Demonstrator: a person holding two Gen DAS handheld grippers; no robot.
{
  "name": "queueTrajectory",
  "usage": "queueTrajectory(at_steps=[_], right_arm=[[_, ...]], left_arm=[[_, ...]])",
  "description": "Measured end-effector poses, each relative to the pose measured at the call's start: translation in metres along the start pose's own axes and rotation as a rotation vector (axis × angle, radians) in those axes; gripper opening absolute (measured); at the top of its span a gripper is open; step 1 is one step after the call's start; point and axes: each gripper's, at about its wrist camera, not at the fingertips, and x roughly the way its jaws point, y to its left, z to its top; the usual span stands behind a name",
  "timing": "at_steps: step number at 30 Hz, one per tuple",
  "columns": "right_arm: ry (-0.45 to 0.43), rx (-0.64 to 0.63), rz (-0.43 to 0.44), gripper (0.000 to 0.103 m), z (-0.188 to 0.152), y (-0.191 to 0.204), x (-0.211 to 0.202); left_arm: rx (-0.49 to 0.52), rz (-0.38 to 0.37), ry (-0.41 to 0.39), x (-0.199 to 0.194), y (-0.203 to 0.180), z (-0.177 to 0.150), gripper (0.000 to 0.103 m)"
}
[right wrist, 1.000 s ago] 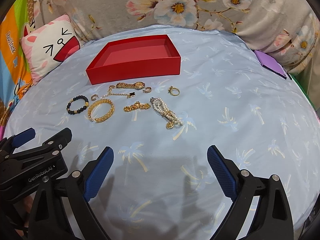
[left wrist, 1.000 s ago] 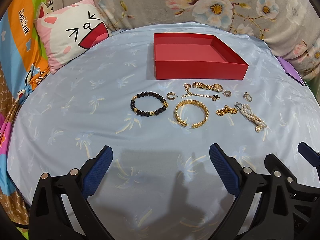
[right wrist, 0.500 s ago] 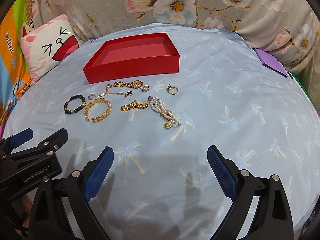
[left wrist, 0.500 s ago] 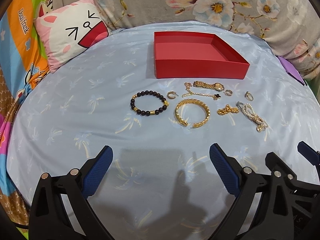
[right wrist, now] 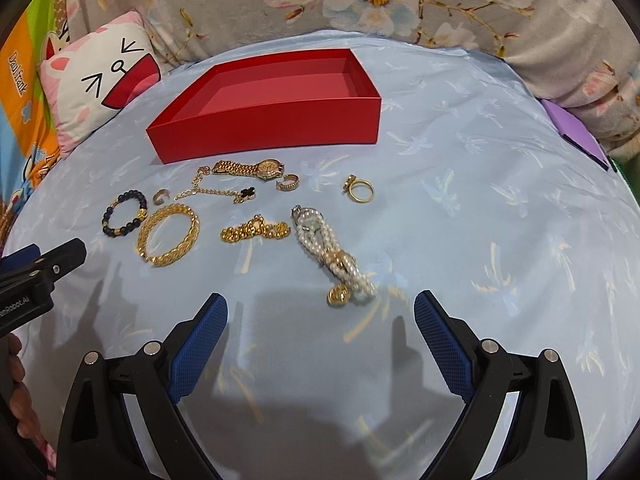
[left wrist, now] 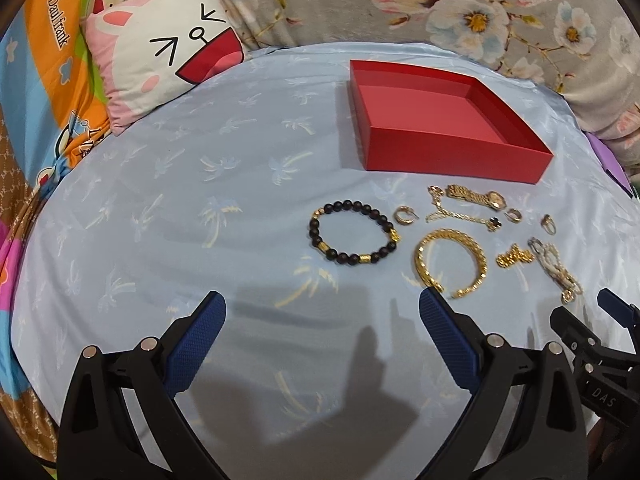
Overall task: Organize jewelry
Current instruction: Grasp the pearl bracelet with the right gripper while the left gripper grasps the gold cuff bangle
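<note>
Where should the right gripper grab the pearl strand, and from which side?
Probably at the knot in the middle of the pearl strand, coming straight down with the open right gripper. The strand lies flat on the blue sheet, bunched into a long narrow bundle running away from the gripper, so jaws closing across its width gather all loops together. The gold pendant sits nearest.

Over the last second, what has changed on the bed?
Both open grippers, left and right, have eased forward toward the jewelry; the white pearl strand now lies just ahead of the right one. Nothing was grasped. The red cardboard box stayed empty, the pieces unmoved.
</note>
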Motion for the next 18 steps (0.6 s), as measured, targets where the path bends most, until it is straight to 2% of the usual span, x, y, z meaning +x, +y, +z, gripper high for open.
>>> queueTrajectory(at_steps=[3, 8, 13, 15, 18], right_arm=[[0.006, -0.005, 0.008, 0.087, 0.006, 0.000, 0.010], [0.031, -0.011, 0.027, 0.069, 0.015, -0.001, 0.025], [0.032, -0.031, 0.018, 0.062, 0.018, 0.000, 0.030], [0.029, -0.037, 0.012, 0.056, 0.018, -0.001, 0.030], [0.024, -0.040, 0.001, 0.041, 0.019, -0.003, 0.029]], left_arm=[[0.003, -0.001, 0.009, 0.007, 0.001, 0.003, 0.095], [0.013, -0.027, 0.024, 0.015, -0.005, 0.008, 0.095], [0.027, -0.069, 0.029, 0.018, -0.019, 0.012, 0.095], [0.038, -0.084, 0.030, 0.020, -0.026, 0.014, 0.095], [0.050, -0.110, 0.033, 0.023, -0.037, 0.016, 0.095]])
